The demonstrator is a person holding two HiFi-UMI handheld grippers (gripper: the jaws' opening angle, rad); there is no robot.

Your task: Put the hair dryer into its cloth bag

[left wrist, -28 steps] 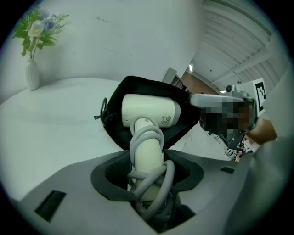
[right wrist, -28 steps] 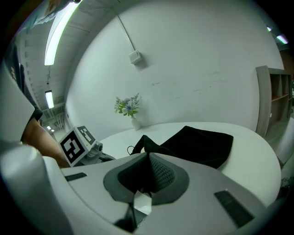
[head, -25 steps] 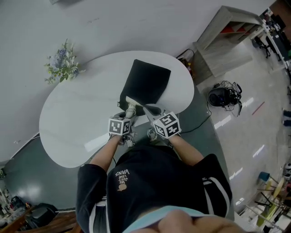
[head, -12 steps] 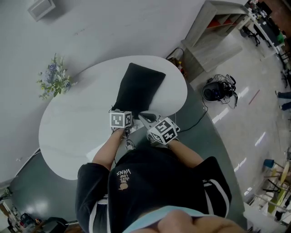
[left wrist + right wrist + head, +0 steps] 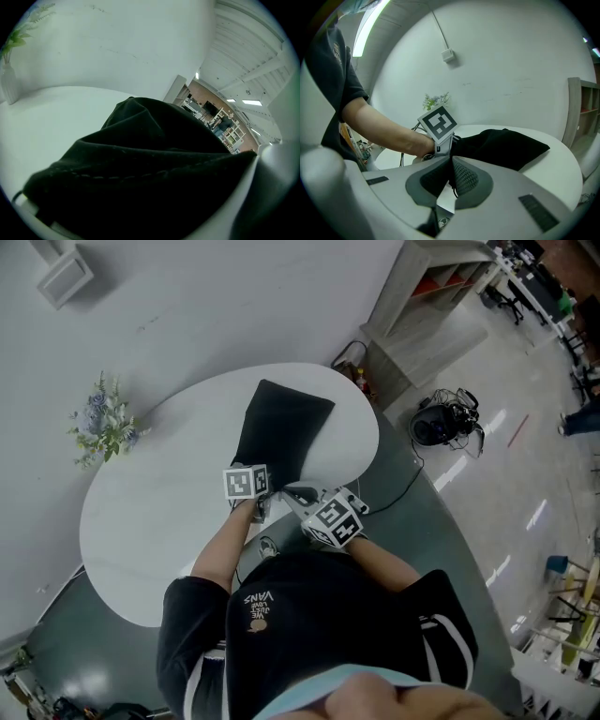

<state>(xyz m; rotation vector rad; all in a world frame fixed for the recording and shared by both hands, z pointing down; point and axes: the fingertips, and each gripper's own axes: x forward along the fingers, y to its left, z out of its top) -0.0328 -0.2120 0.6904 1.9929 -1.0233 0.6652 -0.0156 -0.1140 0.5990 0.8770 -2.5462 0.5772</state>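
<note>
Cloth bag (image 5: 281,432) on bench (image 5: 150,512), long axis pointing away from person. Hair dryer unseen, likely inside. Left gripper (image 5: 253,486) nearer, jaws wide, gripping bag mouth. Right gripper (image 5: 451,161) just beside, jaws closed, seemingly pinching cord (image 5: 453,188).

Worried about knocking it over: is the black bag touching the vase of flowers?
No, the black bag lies on the table well apart from the flowers at its left edge.

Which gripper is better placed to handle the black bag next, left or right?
Left. The left gripper has the near end of the cloth bag filling the space between its jaws, so it likely grips it already. The right gripper sits beside it, jaws shut with no fabric clearly between them.
</note>
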